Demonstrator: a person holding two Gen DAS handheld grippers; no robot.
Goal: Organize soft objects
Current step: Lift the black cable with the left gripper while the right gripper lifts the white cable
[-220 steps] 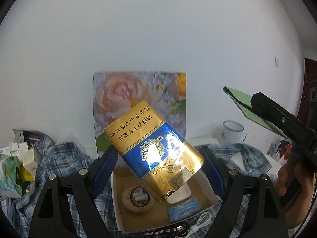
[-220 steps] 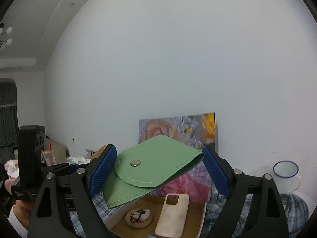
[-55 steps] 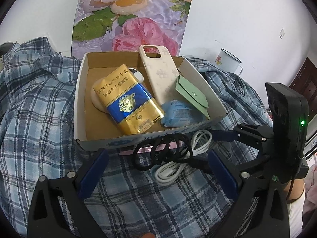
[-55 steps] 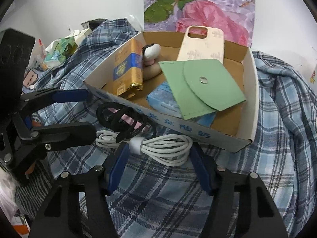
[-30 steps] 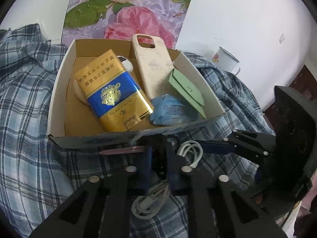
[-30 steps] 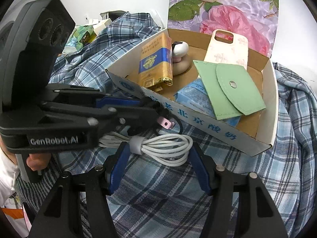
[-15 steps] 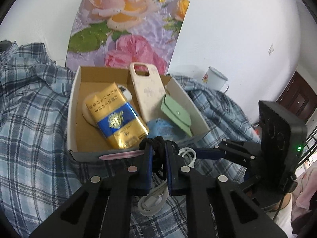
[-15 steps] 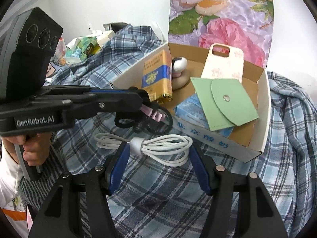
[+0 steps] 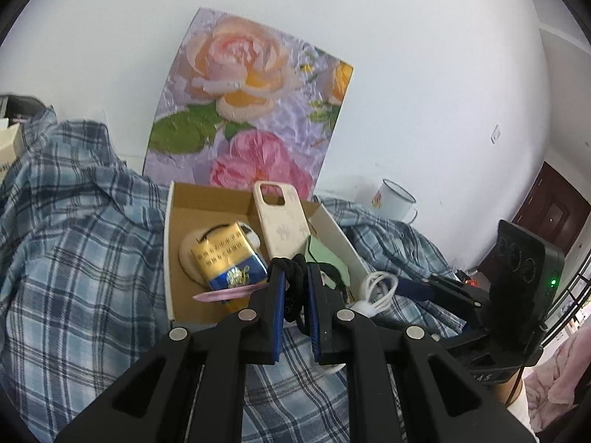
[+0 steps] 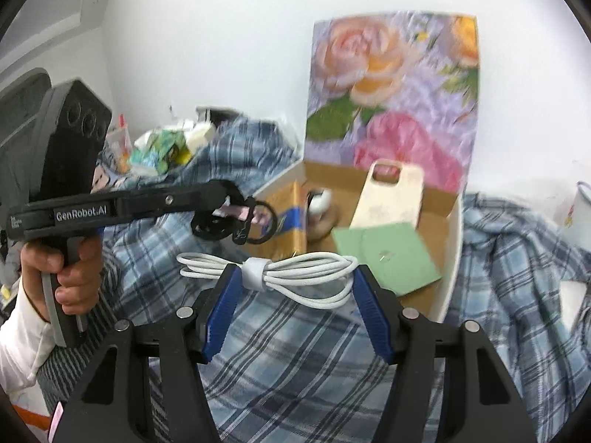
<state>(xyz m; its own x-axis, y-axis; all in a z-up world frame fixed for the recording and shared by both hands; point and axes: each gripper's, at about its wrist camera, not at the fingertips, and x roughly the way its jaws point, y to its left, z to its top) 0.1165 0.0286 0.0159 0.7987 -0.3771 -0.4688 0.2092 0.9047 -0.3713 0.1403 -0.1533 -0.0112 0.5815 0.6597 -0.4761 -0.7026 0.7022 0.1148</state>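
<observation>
A bunch of black hair ties (image 9: 289, 264) with a pink tag (image 9: 229, 291) hangs in my left gripper (image 9: 295, 272), which is shut on it just above the near wall of the cardboard box (image 9: 168, 251). My right gripper (image 10: 295, 272) is shut on a coiled white cable (image 10: 317, 263), lifted off the plaid cloth in front of the box. The box holds a gold-and-blue pack (image 9: 229, 258), a pale phone case (image 9: 280, 221) and a green pouch (image 10: 391, 254). In the right wrist view, the left gripper (image 10: 236, 203) with the hair ties (image 10: 258, 223) is at left, held by a hand.
A blue plaid cloth (image 9: 74, 258) covers the surface around the box. A flower-print board (image 9: 251, 110) leans on the white wall behind it. An enamel mug (image 9: 393, 203) stands at the right, and small boxes and packets (image 10: 162, 147) lie at the far left.
My left gripper has shut on the hair ties. Both grippers have lifted their loads off the cloth and tilted up toward the box.
</observation>
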